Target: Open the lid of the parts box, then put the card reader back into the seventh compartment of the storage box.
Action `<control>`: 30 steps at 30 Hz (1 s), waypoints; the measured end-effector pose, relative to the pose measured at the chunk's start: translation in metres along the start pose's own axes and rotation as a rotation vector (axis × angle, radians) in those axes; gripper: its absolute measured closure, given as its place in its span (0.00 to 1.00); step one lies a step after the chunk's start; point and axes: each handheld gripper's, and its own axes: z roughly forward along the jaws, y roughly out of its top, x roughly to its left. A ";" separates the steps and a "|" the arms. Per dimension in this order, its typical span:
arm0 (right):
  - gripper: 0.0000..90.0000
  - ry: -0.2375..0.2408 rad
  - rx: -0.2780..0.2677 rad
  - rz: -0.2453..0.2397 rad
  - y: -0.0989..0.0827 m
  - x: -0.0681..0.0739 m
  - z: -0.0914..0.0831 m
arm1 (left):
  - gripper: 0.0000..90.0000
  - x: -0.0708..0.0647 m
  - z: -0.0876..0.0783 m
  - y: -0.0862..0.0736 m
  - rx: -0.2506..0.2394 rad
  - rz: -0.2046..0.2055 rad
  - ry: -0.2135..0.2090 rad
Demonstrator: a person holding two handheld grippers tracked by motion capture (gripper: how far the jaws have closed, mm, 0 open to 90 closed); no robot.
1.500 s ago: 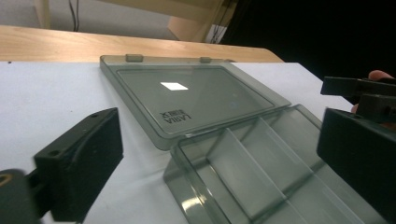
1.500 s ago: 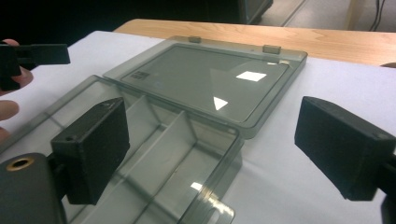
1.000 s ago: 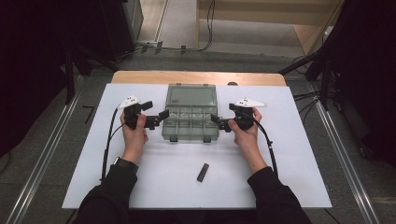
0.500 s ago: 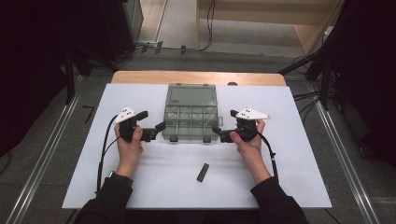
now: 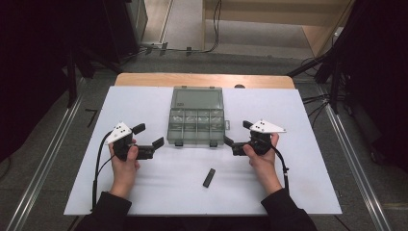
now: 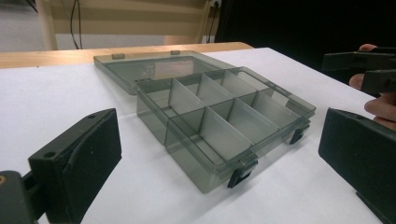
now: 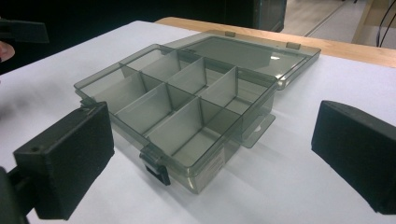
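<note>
Count on the white table: two grippers, one organiser box, one small black piece.

Left gripper: sits just left of the box, near its front-left corner, not touching. Jaws spread wide, nothing between them. Its own view shows both black pads apart with the box ahead in the gap.

Organiser box: one, smoky clear plastic, mid-table. Lid open and lying flat behind the tray. Tray split into eight compartments, two rows of four, all look empty. Two dark latches on the front edge, both undone.

Small black piece: one, oblong, lying flat on the table in front of the box, well apart from it, slightly right of the box's middle.

Right gripper: just right of the box, near its front-right corner, not touching. Jaws also spread wide and empty; its view shows the box between the two pads.
</note>
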 end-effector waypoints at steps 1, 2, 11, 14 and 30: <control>0.00 -0.003 -0.001 -0.005 0.000 0.001 -0.002 | 0.00 0.000 -0.003 -0.001 -0.001 0.000 0.005; 0.00 -0.006 -0.002 -0.009 -0.001 0.001 -0.003 | 0.00 0.000 -0.006 -0.002 -0.006 -0.003 0.006; 0.00 -0.007 -0.009 -0.023 -0.001 0.002 -0.011 | 0.00 -0.007 -0.029 -0.013 -0.008 0.012 0.018; 0.00 0.000 -0.012 -0.028 0.000 0.004 -0.012 | 0.00 -0.009 -0.036 -0.014 -0.018 0.015 0.021; 0.07 0.062 -0.006 -0.084 0.009 0.019 -0.015 | 0.00 -0.015 -0.071 -0.024 -0.033 0.026 0.051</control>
